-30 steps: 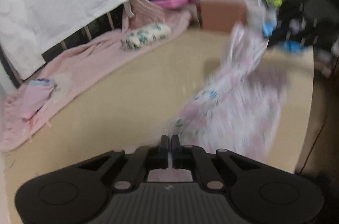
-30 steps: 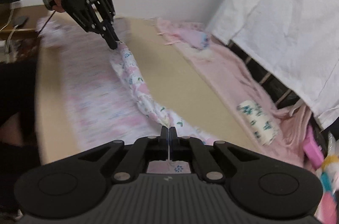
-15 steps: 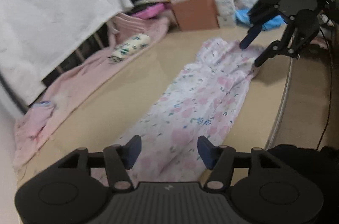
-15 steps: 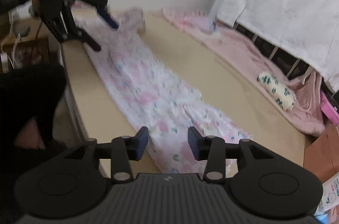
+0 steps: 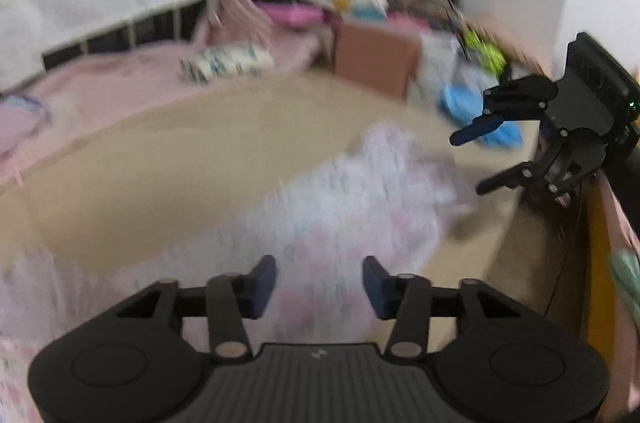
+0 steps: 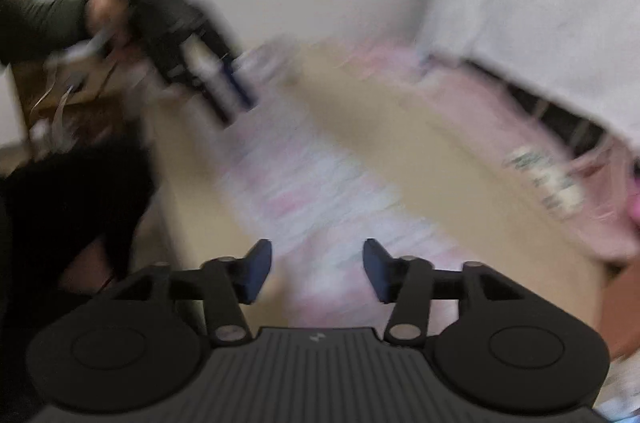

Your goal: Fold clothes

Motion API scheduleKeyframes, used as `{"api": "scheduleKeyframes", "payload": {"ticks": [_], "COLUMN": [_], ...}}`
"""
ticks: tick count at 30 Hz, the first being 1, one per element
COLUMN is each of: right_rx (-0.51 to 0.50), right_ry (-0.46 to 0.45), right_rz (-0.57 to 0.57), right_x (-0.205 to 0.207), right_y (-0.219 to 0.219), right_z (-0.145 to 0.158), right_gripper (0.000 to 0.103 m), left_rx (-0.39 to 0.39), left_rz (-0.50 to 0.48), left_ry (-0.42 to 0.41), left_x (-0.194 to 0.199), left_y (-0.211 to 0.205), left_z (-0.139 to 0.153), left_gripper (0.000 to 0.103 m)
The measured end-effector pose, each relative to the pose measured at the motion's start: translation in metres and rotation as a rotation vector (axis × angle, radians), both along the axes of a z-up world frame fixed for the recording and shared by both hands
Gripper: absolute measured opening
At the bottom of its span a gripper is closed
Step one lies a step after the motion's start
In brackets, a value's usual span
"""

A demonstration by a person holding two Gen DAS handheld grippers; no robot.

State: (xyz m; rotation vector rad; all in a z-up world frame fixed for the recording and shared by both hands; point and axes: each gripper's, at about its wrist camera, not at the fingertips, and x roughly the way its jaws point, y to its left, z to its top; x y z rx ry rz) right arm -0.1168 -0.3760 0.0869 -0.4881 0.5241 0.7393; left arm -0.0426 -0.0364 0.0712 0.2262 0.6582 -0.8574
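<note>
Table (image 5: 168, 159): tan top, and it's our landmark; a narrow floral strip runs along it near the person's edge.
Floral garment (image 5: 340, 223): pink-and-white print, lying flat and lengthwise on the table, nothing lifting it; both views are smeared, so hems and creases can't be made out.
Pink blanket (image 5: 120, 83): heaped along the table's far side, well apart from the garment, with a small rolled printed bundle (image 5: 224, 61) on it.
Left gripper (image 5: 318, 283): fingers spread wide, nothing between them, hovering over one end of the garment on the table.
Right gripper (image 6: 318, 269): also spread and empty, above the garment's other end; from the left wrist view it hangs just off the table's near edge.
Stage, as a judgement: a long narrow strip lying flat fits either a lengthwise fold just laid down or a piece waiting for the crosswise fold, and the blur doesn't settle it.
Doing it well: whichever fold comes, each gripper wants to pinch every layer at a corner, both at matching spots, so the edges land square on the table.
Risk: thin cloth slips and drags; a one-layer pinch would skew the stack.
</note>
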Motion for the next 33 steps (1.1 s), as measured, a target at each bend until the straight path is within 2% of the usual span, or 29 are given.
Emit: {"api": "scheduleKeyframes", "payload": {"ticks": [1,2,4,6,8,9,15,17,19,20,24,25,26,27,28,29,32,33], "right_rx": [0.005,-0.014,-0.052,-0.090,-0.127,-0.124,0.057,0.143,0.234,0.247,0.135,0.108,0.080,0.052,0.025,-0.003,-0.085,-0.107], "right_ry": [0.007,0.054,0.149,0.210,0.257,0.282,0.440,0.549,0.618,0.617,0.476,0.441,0.405,0.370,0.334,0.299,0.191,0.188], "right_rz": [-0.013,-0.025,-0.049,-0.033,-0.002,0.011,0.068,0.023,-0.086,-0.113,-0.052,-0.037,-0.021,-0.006,0.009,0.024,0.069,0.079], "right_x": [0.012,0.030,0.065,0.085,0.098,0.102,0.106,0.114,0.124,0.126,0.116,0.114,0.112,0.109,0.107,0.105,0.098,0.101], "right_y": [-0.007,-0.011,-0.018,-0.016,-0.010,-0.008,-0.005,-0.009,-0.024,-0.028,-0.023,-0.021,-0.020,-0.018,-0.017,-0.015,-0.011,-0.008], "right_z": [0.002,-0.001,-0.009,-0.013,-0.017,-0.014,0.034,0.039,0.031,0.028,0.019,0.017,0.015,0.013,0.010,0.008,0.002,0.000], "right_gripper": [0.058,0.058,0.058,0.051,0.001,0.002,0.001,0.001,0.001,0.003,0.011,0.030,0.053,0.061,0.074,0.079,0.078,0.078], "left_rx": [-0.005,0.002,0.021,0.038,0.041,0.036,0.027,0.030,0.019,0.014,-0.006,-0.008,-0.008,-0.006,-0.003,0.000,0.005,0.007], "left_rz": [0.016,0.031,0.061,0.076,0.085,0.090,0.102,0.101,0.103,0.104,0.102,0.100,0.098,0.096,0.093,0.092,0.093,0.094], "left_ry": [-0.022,-0.023,0.010,0.033,0.043,0.039,0.021,0.005,-0.001,-0.004,-0.012,-0.013,-0.014,-0.016,-0.017,-0.018,-0.024,-0.028], "left_x": [0.002,0.004,0.009,0.010,0.008,0.007,0.003,0.001,0.000,-0.001,-0.003,-0.003,-0.003,-0.003,-0.003,-0.003,-0.003,-0.003], "left_y": [-0.008,-0.016,-0.025,-0.029,-0.027,-0.025,-0.022,-0.023,-0.023,-0.023,-0.020,-0.019,-0.019,-0.019,-0.019,-0.020,-0.022,-0.023], "left_z": [0.000,-0.005,-0.020,-0.035,-0.044,-0.046,-0.048,-0.049,-0.051,-0.052,-0.054,-0.054,-0.054,-0.054,-0.054,-0.054,-0.054,-0.054], "left_gripper": [0.052,0.051,0.049,0.048,0.048,0.049,0.049,0.050,0.050,0.050,0.050,0.050,0.050,0.050,0.051,0.051,0.053,0.053]}}
